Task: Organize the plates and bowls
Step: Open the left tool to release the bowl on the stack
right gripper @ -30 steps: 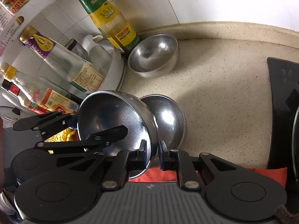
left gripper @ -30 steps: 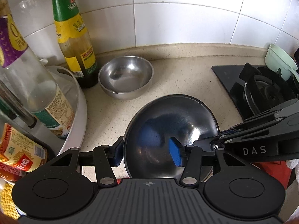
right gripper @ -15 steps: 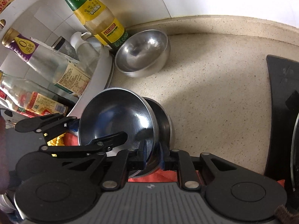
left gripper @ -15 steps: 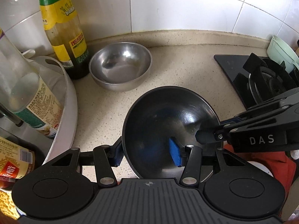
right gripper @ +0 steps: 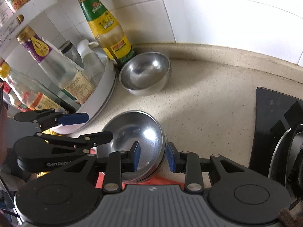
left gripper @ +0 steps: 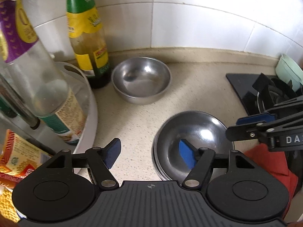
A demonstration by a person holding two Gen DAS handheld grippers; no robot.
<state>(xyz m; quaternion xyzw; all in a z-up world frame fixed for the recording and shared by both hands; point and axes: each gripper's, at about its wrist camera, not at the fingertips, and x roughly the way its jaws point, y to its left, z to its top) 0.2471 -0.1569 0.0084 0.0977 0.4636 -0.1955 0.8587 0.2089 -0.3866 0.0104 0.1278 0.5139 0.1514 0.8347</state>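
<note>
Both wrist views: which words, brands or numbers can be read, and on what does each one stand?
"DAS": side of the right gripper.
"GenRobo", cut off: side of the left gripper.
"0": purple label of the clear bottle.
Labels on the green-necked bottle and other jars: too blurred to read.

Glossy steel bowls (left gripper: 191, 132), speckled stone counter (left gripper: 136, 124)

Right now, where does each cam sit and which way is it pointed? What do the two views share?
Left wrist: on the left gripper, looking forward and down at the countertop toward the tiled corner; its open blue-padded fingers show, the right gripper enters from the right.
Right wrist: on the right gripper, facing the same corner from further right; open fingers straddle the rim of the stacked bowls, the left gripper enters from the left.
Shared: stacked bowls, single bowl, green-capped bottle, stove.
</note>
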